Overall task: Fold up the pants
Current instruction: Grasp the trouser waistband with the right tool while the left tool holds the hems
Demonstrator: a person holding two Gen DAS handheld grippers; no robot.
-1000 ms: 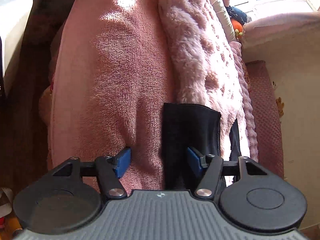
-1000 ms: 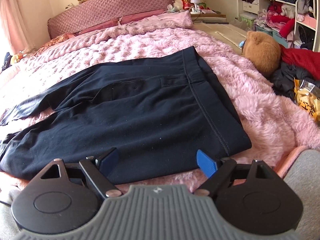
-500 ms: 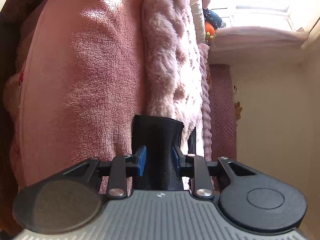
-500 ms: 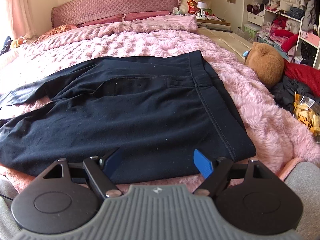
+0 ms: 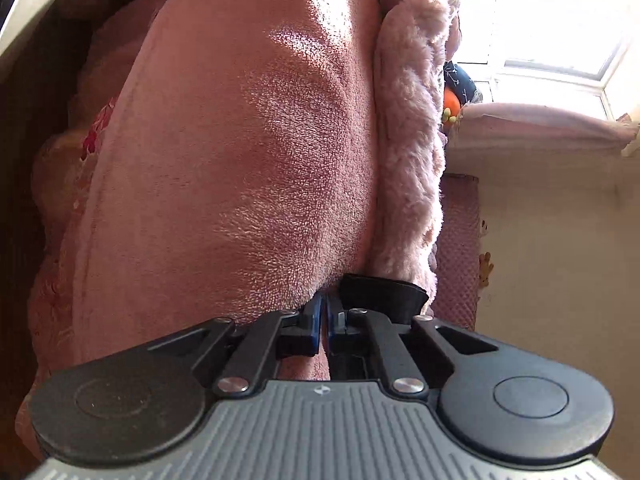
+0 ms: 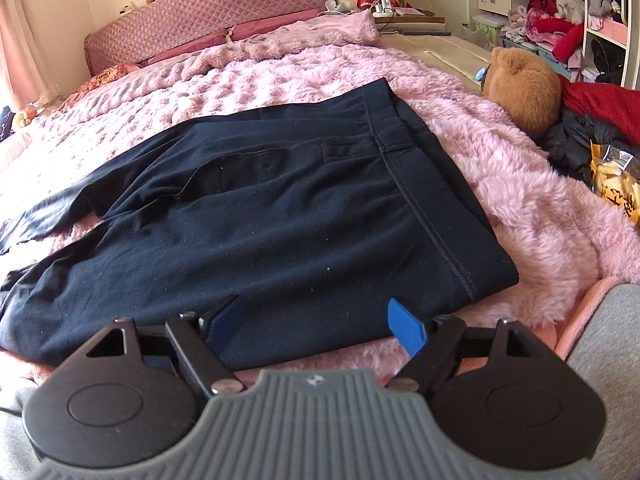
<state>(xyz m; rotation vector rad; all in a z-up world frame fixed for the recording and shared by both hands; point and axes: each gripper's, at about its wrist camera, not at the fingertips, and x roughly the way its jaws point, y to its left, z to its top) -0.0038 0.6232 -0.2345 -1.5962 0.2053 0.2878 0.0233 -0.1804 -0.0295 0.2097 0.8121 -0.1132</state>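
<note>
Dark navy pants (image 6: pixel 288 208) lie flat on the fluffy pink blanket (image 6: pixel 540 200), waistband to the right, legs running off to the left. My right gripper (image 6: pixel 320 320) is open and empty, hovering just above the near edge of the pants by the waist. In the left wrist view, my left gripper (image 5: pixel 323 312) has its blue pads closed together at the edge of the bed. A dark leg end of the pants (image 5: pixel 384 296) sits just right of the pads. Whether cloth is pinched between them is hidden.
A brown teddy bear (image 6: pixel 520 88) lies at the bed's right edge beside red and dark clothes and a snack bag (image 6: pixel 616 184). A quilted headboard (image 6: pixel 208 20) stands at the far end. The smooth pink bedspread (image 5: pixel 240 160) hangs down the bedside near the left gripper.
My left gripper closed from wide open to shut and moved in toward the pant leg end. The right gripper stayed open and shifted only slightly over the waist end.
</note>
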